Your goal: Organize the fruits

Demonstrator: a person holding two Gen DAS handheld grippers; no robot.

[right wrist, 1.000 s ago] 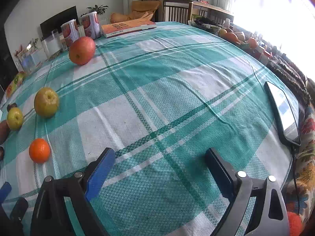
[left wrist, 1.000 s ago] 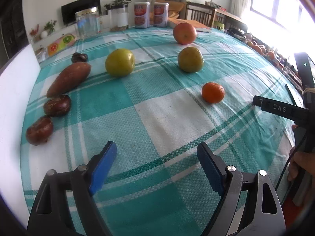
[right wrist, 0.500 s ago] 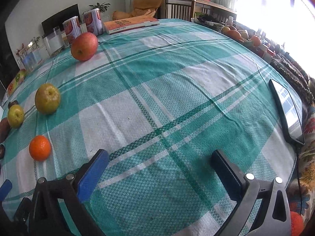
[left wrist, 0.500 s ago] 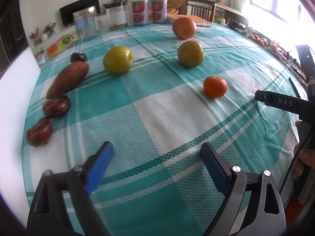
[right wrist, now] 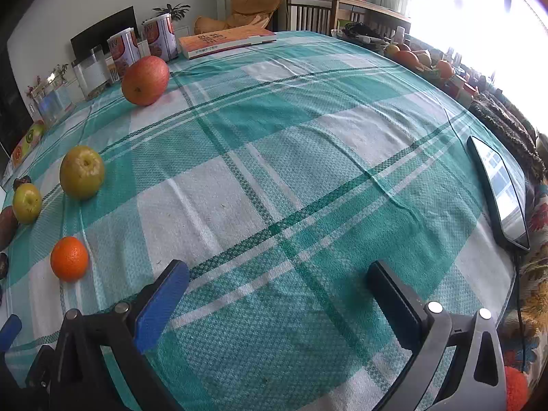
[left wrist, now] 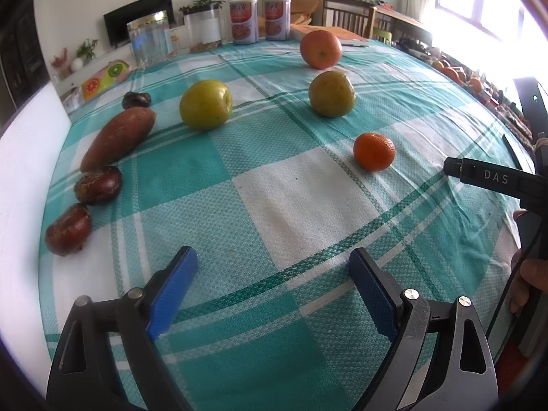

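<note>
left gripper (left wrist: 272, 275): jaws just spread wide, nothing between them
right gripper (right wrist: 279, 282): same, just opened up, empty
fruits: loose on the checked tablecloth (left wrist: 301, 198) — mandarin (left wrist: 374, 151) nearest, two green apples (left wrist: 206, 104) behind, all well apart

Woven, matt cloth (left wrist: 301, 205) over the table; dimpled, slightly shiny tangerine (left wrist: 374, 151); smooth green apple (left wrist: 206, 104); textured blue fingers (left wrist: 173, 293).
</note>
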